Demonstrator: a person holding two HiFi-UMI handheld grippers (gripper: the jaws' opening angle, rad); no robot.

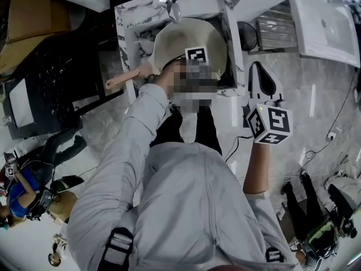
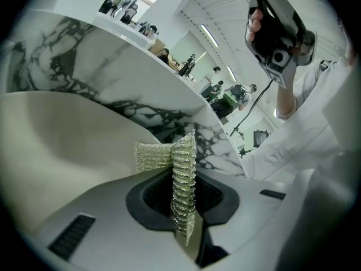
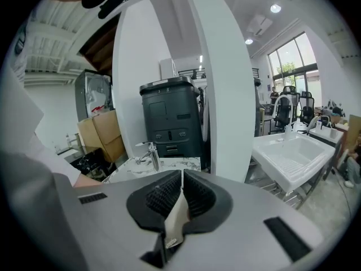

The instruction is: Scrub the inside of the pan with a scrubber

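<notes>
Wooden handle (image 1: 121, 79) juts left from the beige pan (image 1: 183, 35), which sits in the sink of the marble worktop (image 1: 125, 18). The left gripper (image 2: 184, 199) hangs over the pan's inside, clamped on the gold mesh scrubber (image 2: 181, 162). Right of the sink, the raised right gripper (image 3: 181, 179) has its jaws together.

Pan (image 1: 189, 35): near side covered by the person's sleeve (image 1: 148, 103) in the head view; cut by the frame edge in the left gripper view.
Scrubber (image 2: 183, 168): lower end buried between the jaws of the left gripper (image 2: 185, 205), which clamp it.
Distant figures (image 2: 225, 92): too small to tell.
</notes>
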